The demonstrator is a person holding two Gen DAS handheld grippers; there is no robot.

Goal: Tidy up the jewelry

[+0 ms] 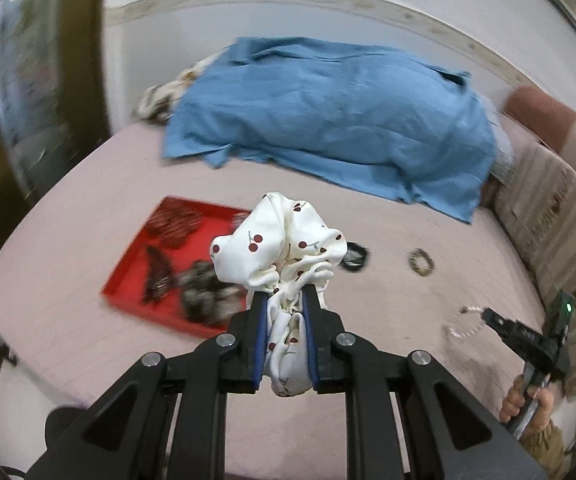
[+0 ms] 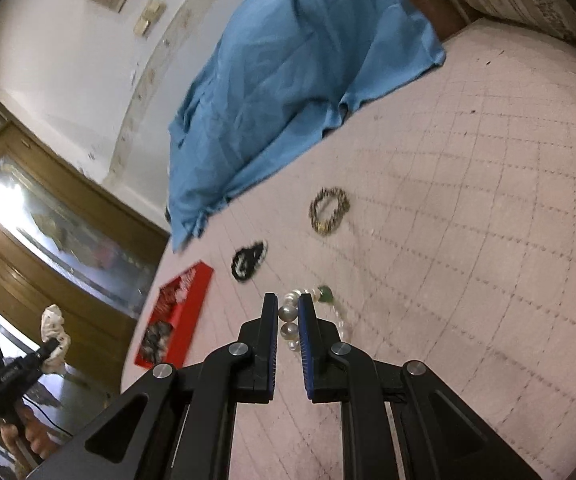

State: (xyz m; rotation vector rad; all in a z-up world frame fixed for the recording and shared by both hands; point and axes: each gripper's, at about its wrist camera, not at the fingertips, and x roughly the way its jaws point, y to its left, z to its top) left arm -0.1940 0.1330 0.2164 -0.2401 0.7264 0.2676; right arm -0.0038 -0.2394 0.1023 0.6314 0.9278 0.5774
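Note:
My left gripper (image 1: 286,300) is shut on a white scrunchie with red cherries (image 1: 276,248), held above the pink bed just right of the red tray (image 1: 128,280), which holds several dark hair pieces. My right gripper (image 2: 288,312) is shut on a pearl bracelet (image 2: 288,314) with a green bead, low over the bed; it also shows in the left wrist view (image 1: 484,314). A black beaded bracelet (image 2: 248,260) and a gold-brown bracelet (image 2: 328,210) lie on the bed beyond it. The scrunchie also shows in the right wrist view (image 2: 54,330).
A blue cloth (image 1: 328,120) covers a heap at the back of the bed. A patterned cushion (image 1: 548,208) lines the right side. A wooden glass-door cabinet (image 2: 48,200) stands left of the bed (image 2: 468,220).

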